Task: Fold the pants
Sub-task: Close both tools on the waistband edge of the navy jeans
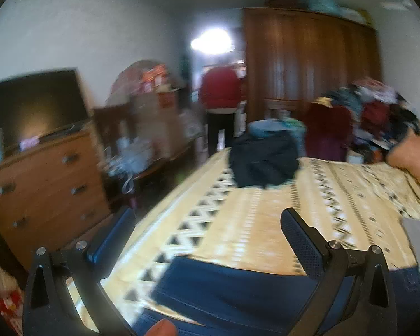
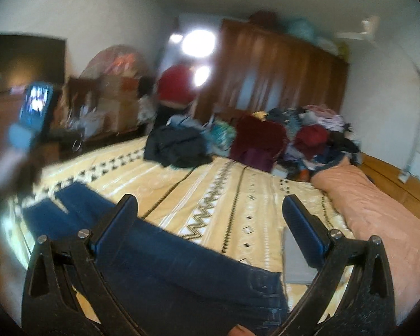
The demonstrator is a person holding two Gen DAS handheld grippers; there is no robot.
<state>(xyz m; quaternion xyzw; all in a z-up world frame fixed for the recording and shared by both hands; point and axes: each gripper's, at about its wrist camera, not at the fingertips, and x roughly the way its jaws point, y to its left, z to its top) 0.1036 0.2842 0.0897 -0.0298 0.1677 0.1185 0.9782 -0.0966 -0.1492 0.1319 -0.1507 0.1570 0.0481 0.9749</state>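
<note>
Two grippers, the left gripper (image 1: 208, 233) and right gripper (image 2: 210, 212), hover with fingers spread wide and empty over blue jeans (image 2: 159, 254) laid flat on the patterned bedspread (image 2: 226, 193), legs apparently extended for folding. Waistband sits nearest the right gripper. Motion blur obscures the clothes pile (image 2: 299, 134); the jeans' near edge is cut off.
</note>
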